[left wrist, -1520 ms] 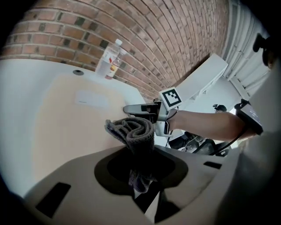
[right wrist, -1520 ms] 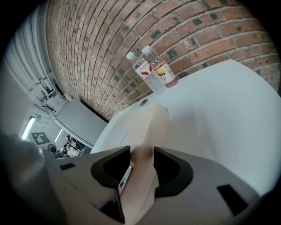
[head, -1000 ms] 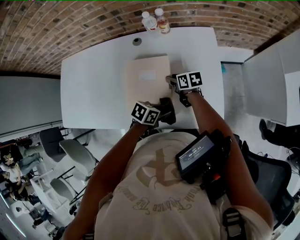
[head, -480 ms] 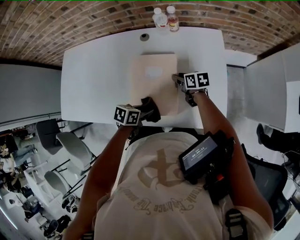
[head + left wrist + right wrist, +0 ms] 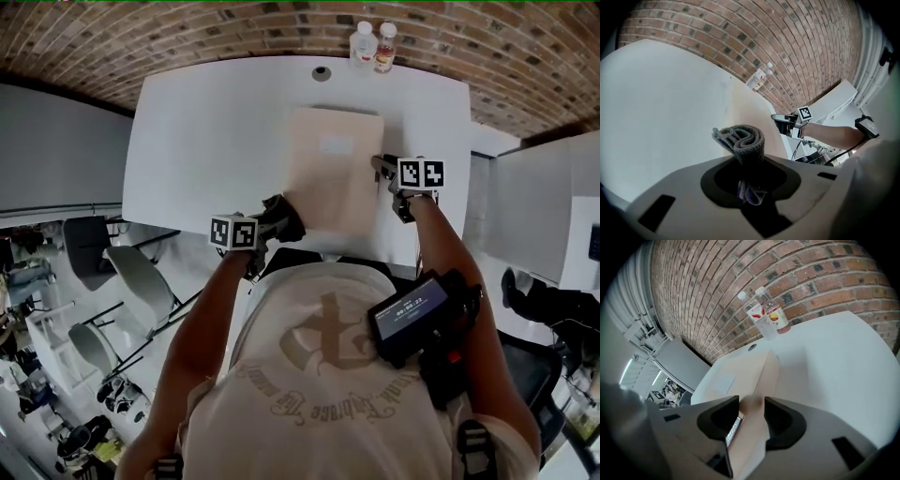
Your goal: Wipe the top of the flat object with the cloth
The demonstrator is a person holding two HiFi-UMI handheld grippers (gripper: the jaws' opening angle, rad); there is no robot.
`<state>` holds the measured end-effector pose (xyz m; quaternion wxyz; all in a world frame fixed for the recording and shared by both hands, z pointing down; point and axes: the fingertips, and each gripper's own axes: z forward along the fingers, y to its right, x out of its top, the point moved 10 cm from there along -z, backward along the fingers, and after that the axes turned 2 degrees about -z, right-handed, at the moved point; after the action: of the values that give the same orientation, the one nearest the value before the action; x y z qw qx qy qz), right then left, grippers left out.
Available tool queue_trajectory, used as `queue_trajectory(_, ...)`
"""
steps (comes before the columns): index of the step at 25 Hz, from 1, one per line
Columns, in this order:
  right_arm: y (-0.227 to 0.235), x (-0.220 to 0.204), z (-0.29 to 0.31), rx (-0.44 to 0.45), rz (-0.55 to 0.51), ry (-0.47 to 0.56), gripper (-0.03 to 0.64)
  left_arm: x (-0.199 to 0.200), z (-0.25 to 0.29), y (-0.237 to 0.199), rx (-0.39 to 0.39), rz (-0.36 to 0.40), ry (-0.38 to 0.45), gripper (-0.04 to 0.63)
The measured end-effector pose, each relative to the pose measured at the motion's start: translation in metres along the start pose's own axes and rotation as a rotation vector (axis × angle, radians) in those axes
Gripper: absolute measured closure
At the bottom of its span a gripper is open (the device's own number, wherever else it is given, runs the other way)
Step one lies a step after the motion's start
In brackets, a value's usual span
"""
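Left gripper (image 5: 749, 174): jaws pinched on a rolled grey cloth (image 5: 740, 139), held at the near-left corner of the flat cardboard box (image 5: 333, 169).
Right gripper (image 5: 752, 411): jaws clamped on that box's right edge.
Box: closed, lying flat on the white table (image 5: 206, 131) (pale label on top), with its near end at the table's front edge.
Two bottles (image 5: 373, 45): upright, side by side at the far edge below the brick wall (image 5: 187, 37); one holds clear liquid, one amber.
Broad tabletop lies left of the box.
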<state>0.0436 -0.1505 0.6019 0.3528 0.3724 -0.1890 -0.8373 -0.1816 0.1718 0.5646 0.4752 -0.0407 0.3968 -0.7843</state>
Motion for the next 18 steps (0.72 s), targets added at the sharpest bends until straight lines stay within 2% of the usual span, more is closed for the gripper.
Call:
queue_trajectory(9,-0.006,0.001,-0.001,-0.048,0.003,-0.010,0.436,-0.002,-0.018,-0.021,-0.043,-0.020,0.019,0.490)
queue_trajectory(15,-0.010,0.002,-0.002,-0.084,0.004,-0.012,0.436,0.002,-0.041,-0.046,0.017,-0.031,0.054,0.491)
queue_trajectory(18,-0.014,0.000,-0.004,-0.110,0.003,-0.014,0.436,0.006,-0.054,-0.054,0.051,-0.009,0.074,0.491)
